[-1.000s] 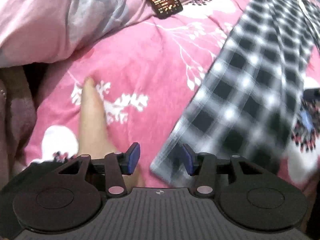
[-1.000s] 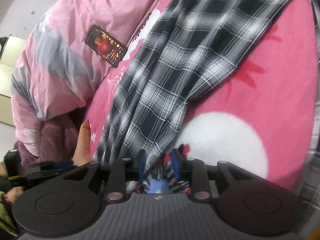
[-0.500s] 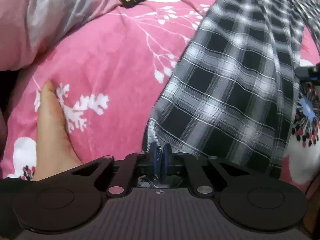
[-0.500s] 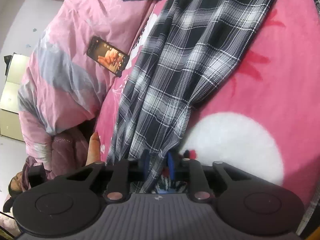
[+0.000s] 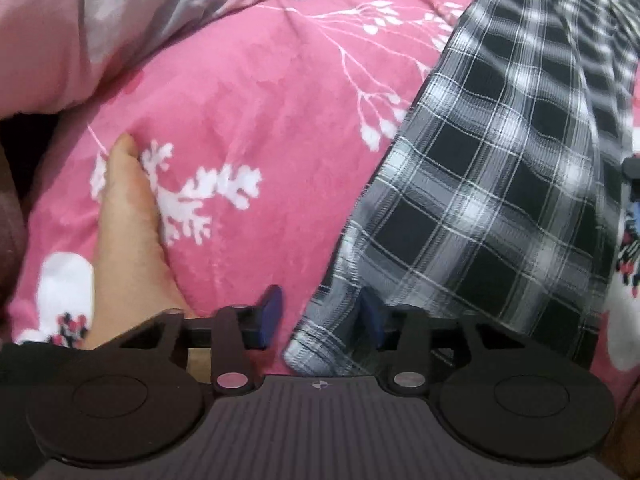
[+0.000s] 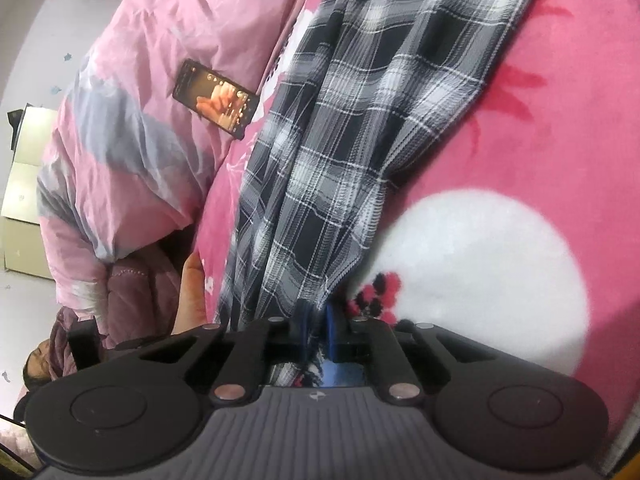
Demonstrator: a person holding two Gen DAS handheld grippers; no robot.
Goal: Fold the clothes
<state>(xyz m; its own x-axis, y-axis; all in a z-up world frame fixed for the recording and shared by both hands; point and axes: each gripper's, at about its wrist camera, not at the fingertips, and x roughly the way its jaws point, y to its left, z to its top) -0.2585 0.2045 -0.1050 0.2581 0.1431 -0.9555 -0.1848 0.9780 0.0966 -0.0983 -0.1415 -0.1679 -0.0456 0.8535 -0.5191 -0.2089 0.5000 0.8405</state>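
Two claws worked the plaid trousers (image 5: 500, 184): my left claw (image 5: 318, 316) stood spread, my right claw (image 6: 316, 326) pinched a hem. Pulling one-sided could have bunched them on the bed (image 5: 248, 92).

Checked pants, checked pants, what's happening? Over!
Left gripper open around pants hem. Right gripper shut on pants. Phone nearby, not blocking.

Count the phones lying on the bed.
1. The phone lies screen-up on the pale pink quilt, left of the plaid trousers. Others may be hidden under bedding.
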